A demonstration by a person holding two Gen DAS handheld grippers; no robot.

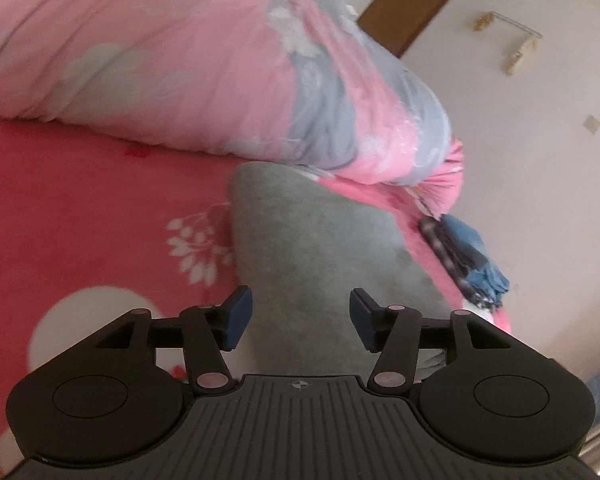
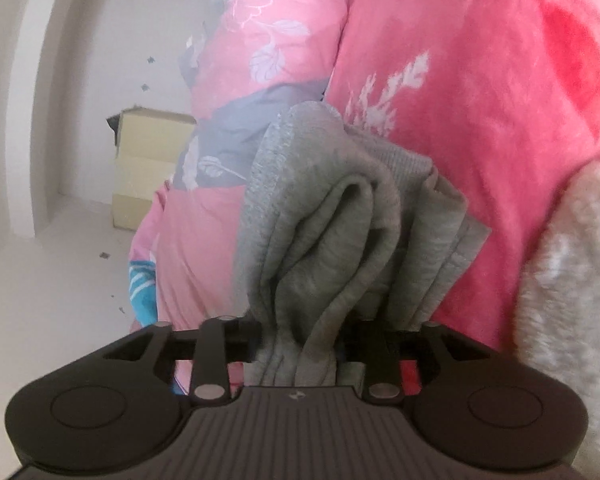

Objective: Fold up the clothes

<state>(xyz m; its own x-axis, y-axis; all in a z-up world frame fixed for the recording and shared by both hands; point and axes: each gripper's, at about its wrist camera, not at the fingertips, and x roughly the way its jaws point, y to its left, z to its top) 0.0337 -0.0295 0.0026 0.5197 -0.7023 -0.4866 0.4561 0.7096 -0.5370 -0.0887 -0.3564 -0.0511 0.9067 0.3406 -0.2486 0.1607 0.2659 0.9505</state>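
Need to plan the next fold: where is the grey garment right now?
The grey garment lies bunched on the red blanket beside the pink-and-grey quilt; in the right wrist view its folds sit between the right gripper's jaws.

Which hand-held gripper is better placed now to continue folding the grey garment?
Probably the right hand-held gripper: bunched folds of the grey garment already lie between its fingers. The left hand-held gripper is open above the cloth, gripping nothing.
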